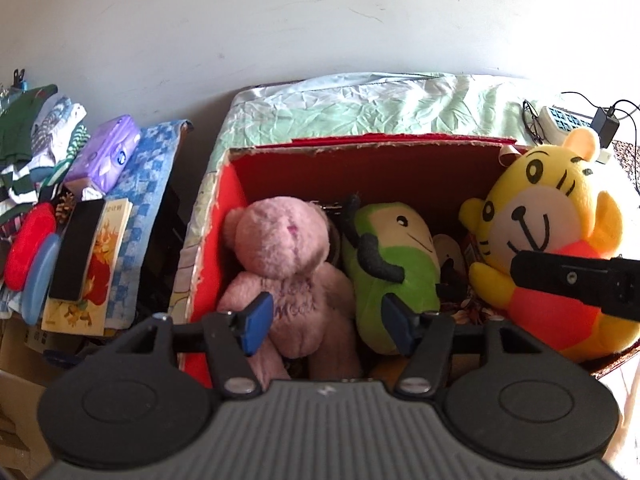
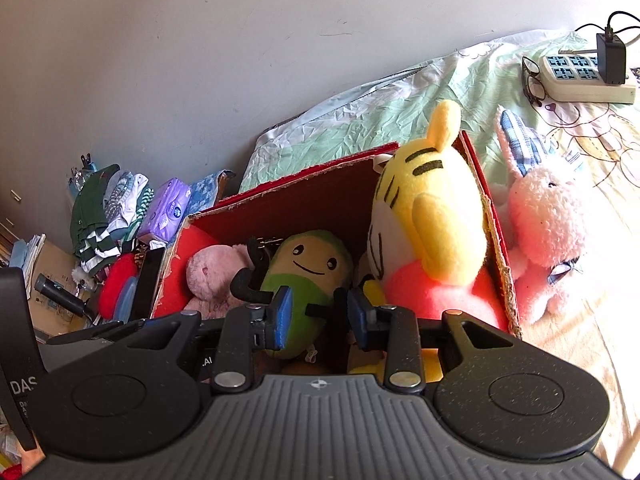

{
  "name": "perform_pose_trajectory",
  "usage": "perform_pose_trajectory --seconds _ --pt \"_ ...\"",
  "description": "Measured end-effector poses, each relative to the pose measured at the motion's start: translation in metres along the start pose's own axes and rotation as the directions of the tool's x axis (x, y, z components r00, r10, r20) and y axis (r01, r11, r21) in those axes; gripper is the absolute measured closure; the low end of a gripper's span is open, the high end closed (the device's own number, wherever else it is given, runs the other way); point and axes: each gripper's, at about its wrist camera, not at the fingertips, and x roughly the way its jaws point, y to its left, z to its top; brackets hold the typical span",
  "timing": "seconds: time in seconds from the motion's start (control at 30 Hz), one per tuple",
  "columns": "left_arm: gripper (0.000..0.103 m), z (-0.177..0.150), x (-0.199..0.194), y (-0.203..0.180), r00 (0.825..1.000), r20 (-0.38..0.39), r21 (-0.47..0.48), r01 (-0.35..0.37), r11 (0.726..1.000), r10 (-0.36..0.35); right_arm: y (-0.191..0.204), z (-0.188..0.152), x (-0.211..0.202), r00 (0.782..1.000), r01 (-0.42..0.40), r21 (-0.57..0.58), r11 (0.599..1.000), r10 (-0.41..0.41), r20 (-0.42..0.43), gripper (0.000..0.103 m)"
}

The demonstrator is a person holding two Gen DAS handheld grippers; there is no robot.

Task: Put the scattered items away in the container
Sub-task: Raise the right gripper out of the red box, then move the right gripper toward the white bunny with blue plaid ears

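Bed with red box, pink rabbit, power strip, glasses.

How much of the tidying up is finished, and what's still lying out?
Mostly done: the pink bear, green plush and yellow tiger already sit in the red box. Neither the left gripper nor the right gripper holds anything. Left: the pink bunny lies on the bed outside the box.
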Motion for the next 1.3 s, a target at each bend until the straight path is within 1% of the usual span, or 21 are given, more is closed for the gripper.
perform_pose_trajectory --seconds 0.17,0.27,0.43,0.5,0.6,0.67,0.77,0.83,0.9,1.0,1.13,1.23,1.3 --pt "0.033 -0.001 -0.004 0.000 1.000 0.003 -0.018 -0.016 1.000 0.016 -0.002 -0.002 -0.013 0.999 -0.018 0.009 1.000 0.018 0.029 0.069" --pt "0.030 -0.003 -0.007 -0.001 0.999 -0.001 -0.017 -0.049 0.999 0.049 -0.005 -0.003 -0.016 0.999 -0.038 0.017 0.999 0.038 0.033 0.068" --pt "0.023 -0.006 -0.015 -0.011 0.994 0.003 -0.031 -0.113 0.993 0.113 -0.011 -0.002 -0.021 0.995 -0.103 0.012 0.995 0.103 0.020 0.068" --pt "0.023 -0.006 -0.021 -0.016 0.992 0.013 -0.039 -0.129 0.991 0.129 -0.014 0.000 -0.029 0.990 -0.141 -0.001 0.990 0.141 0.022 0.068" --pt "0.023 -0.009 -0.035 -0.028 0.990 0.043 -0.037 -0.131 0.991 0.133 -0.027 0.005 -0.046 0.981 -0.187 -0.008 0.982 0.187 0.043 0.068" --pt "0.023 -0.013 -0.047 -0.039 0.990 0.066 -0.035 -0.123 0.992 0.125 -0.038 0.009 -0.060 0.979 -0.196 -0.015 0.981 0.196 0.062 0.068" --pt "0.023 -0.015 -0.060 -0.057 0.992 0.092 -0.036 -0.087 0.996 0.090 -0.059 0.014 -0.081 0.978 -0.183 -0.040 0.982 0.186 0.096 0.068" --pt "0.023 -0.017 -0.068 -0.074 0.991 0.119 -0.027 -0.056 0.998 0.058 -0.077 0.016 -0.093 0.977 -0.173 -0.044 0.984 0.177 0.115 0.064" --pt "0.024 -0.019 -0.077 -0.091 0.988 0.152 -0.011 -0.026 1.000 0.027 -0.095 0.018 -0.101 0.978 -0.167 -0.037 0.985 0.171 0.124 0.059" --pt "0.024 -0.024 -0.089 -0.117 0.980 0.200 0.017 0.018 1.000 -0.021 -0.123 0.022 -0.109 0.981 -0.145 -0.031 0.989 0.148 0.125 0.059" --pt "0.024 -0.031 -0.097 -0.152 0.966 0.239 0.045 0.090 0.995 -0.098 -0.159 0.023 -0.110 0.987 -0.125 -0.014 0.992 0.126 0.100 0.059" --pt "0.024 -0.035 -0.097 -0.177 0.956 0.242 0.062 0.158 0.985 -0.169 -0.182 0.021 -0.107 0.991 -0.116 0.001 0.993 0.116 0.061 0.059" --pt "0.024 -0.038 -0.095 -0.194 0.949 0.240 0.079 0.193 0.978 -0.206 -0.197 0.020 -0.104 0.991 -0.127 0.025 0.992 0.126 0.034 0.059"
